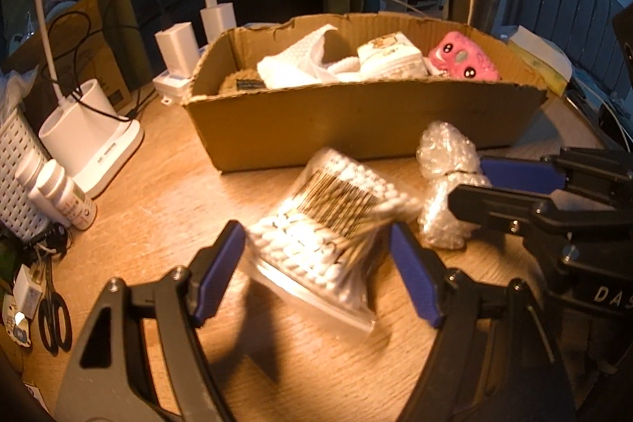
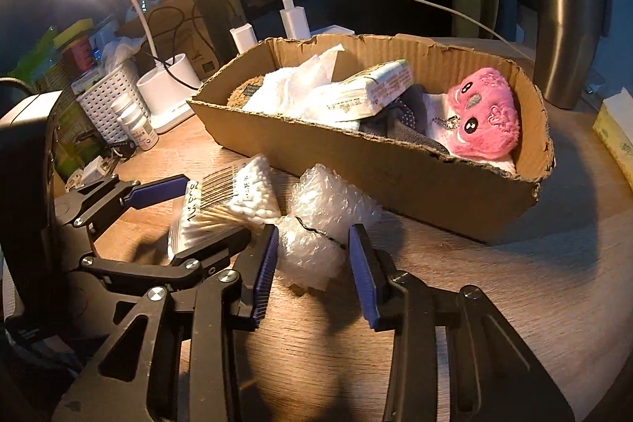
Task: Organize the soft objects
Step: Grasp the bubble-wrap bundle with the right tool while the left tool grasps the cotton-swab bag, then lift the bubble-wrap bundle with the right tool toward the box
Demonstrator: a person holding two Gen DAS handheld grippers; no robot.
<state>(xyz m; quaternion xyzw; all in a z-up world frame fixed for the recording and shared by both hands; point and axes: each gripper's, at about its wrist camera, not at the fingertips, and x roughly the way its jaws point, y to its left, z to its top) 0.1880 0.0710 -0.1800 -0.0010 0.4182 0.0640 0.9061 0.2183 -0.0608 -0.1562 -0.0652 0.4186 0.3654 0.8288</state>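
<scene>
A clear bag of cotton swabs (image 1: 328, 224) lies tilted on the wooden table (image 1: 158, 184), between the blue pads of my left gripper (image 1: 316, 230). The pads stand just off its sides, so this gripper is open. To its right is a lumpy roll of bubble wrap (image 2: 316, 224). My right gripper (image 2: 312, 236) has its pads against both sides of the roll's near lump. Behind stands a cardboard box (image 2: 395, 184) holding a pink plush (image 2: 482, 117), a tissue pack (image 2: 368, 93), white cloth (image 2: 292, 86) and dark fabric.
At the left are a white lamp base (image 1: 91, 141), a perforated basket (image 1: 16, 180), small bottles (image 1: 67, 196) and scissors (image 1: 55, 319). Chargers and cables (image 1: 198, 26) sit behind the box. A steel tumbler (image 2: 565, 38) and a tissue box (image 2: 617, 133) stand to the right.
</scene>
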